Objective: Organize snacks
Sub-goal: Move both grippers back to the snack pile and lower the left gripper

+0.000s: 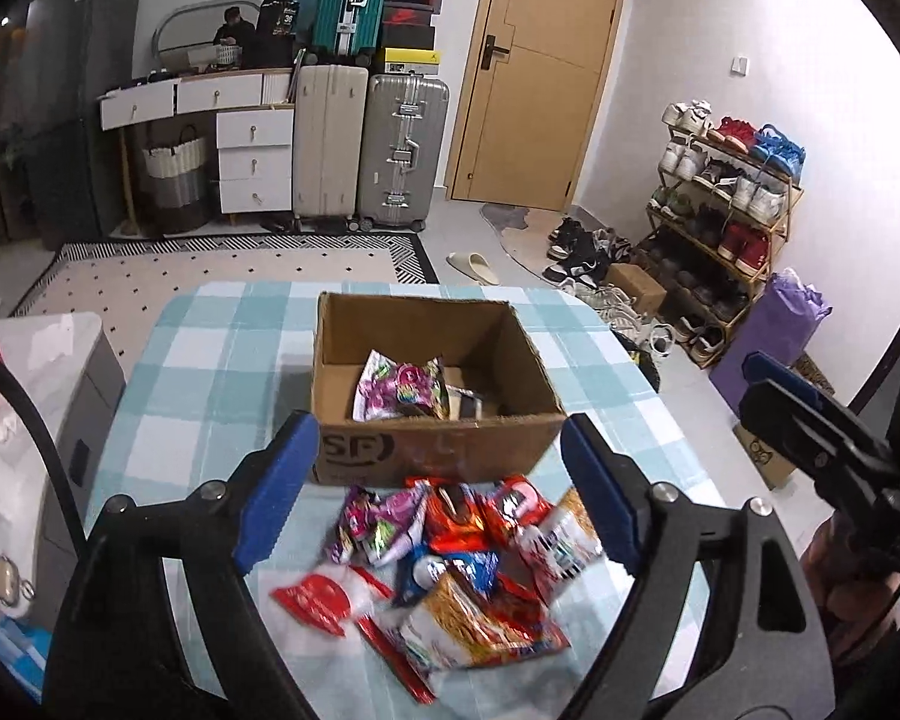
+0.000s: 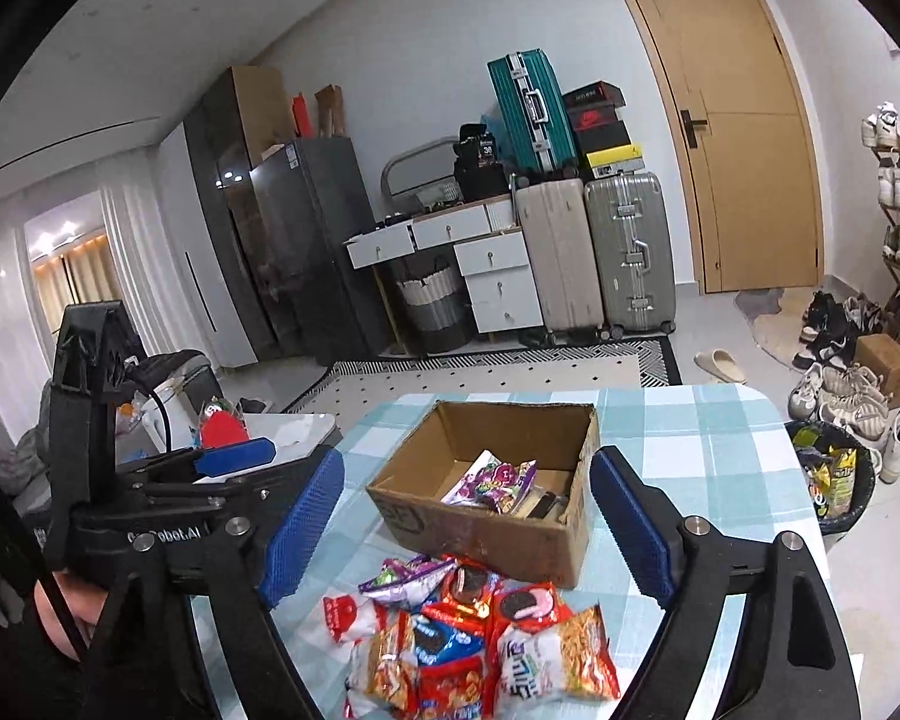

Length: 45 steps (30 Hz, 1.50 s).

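Observation:
An open cardboard box (image 1: 438, 456) (image 2: 486, 534) stands on the checked tablecloth. Inside it lies a purple snack packet (image 1: 399, 390) (image 2: 492, 477) with some dark items. A pile of several snack packets (image 1: 450, 564) (image 2: 468, 636) lies in front of the box: red, purple, blue and orange wrappers. My left gripper (image 1: 438, 498) is open and empty, above the pile and before the box. My right gripper (image 2: 468, 528) is open and empty, above the pile. The left gripper also shows at the left of the right wrist view (image 2: 234, 459), and the right gripper at the right of the left wrist view (image 1: 810, 414).
The table (image 1: 210, 360) (image 2: 720, 444) has rounded far corners. A grey cabinet (image 1: 42, 396) stands to its left. A black bin of wrappers (image 2: 834, 474) sits at the right. Suitcases (image 1: 402, 150), drawers, a door and a shoe rack (image 1: 726, 210) stand beyond.

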{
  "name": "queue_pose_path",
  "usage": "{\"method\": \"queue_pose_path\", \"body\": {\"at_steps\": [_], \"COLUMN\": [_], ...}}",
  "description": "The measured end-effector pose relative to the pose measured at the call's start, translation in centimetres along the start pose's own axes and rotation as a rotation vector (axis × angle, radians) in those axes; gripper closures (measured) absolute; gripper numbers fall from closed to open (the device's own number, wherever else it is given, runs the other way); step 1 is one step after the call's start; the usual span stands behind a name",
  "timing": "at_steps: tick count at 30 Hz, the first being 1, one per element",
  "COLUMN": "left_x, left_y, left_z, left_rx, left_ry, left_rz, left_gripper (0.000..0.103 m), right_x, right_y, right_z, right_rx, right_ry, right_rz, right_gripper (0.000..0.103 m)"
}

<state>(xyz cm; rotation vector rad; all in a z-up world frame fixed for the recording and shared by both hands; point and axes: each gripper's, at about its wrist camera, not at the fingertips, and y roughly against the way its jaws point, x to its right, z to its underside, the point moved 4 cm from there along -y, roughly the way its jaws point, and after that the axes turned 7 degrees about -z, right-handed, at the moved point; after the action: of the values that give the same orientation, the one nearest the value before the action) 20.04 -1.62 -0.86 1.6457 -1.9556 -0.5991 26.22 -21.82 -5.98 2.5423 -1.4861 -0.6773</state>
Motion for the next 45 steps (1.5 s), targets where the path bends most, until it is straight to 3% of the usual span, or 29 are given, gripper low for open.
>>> {"method": "queue_pose_path", "body": {"at_steps": [13,22,26,32,45], "left_x": [-0.3,-2.0,-2.8,-2.7,-1.9], "left_y": [1.6,-1.5,-3.1,-5.0,-11.4], "left_z": [5.5,9.9,11.9,14.9,17.8], "left_rx": [-0.03,-0.113,-0.136,-0.175,-0.338], "left_ry": [0.003,0.037,0.047,0.022,0.132], "left_rz": [-0.018,-0.005,0.0,0.057,0.145], "left_gripper": [0.019,0.015,0.001,0.001,0.001], "right_x": [-1.1,-0.4,0.4,1.4,2.6], "right_y": [4.3,4.5,4.0,2.7,0.2], "right_z": [4.8,7.6,8.8,11.0,14.4], "right_rx": [0.052,0.033,0.018,-0.021,-0.092], "right_ry": [-0.008,-0.025,-0.054,-0.094,-0.153], "right_rz": [0.0,0.006,0.004,-0.008,-0.044], "right_gripper": [0.006,0.006,0.005,0.004,0.004]}}
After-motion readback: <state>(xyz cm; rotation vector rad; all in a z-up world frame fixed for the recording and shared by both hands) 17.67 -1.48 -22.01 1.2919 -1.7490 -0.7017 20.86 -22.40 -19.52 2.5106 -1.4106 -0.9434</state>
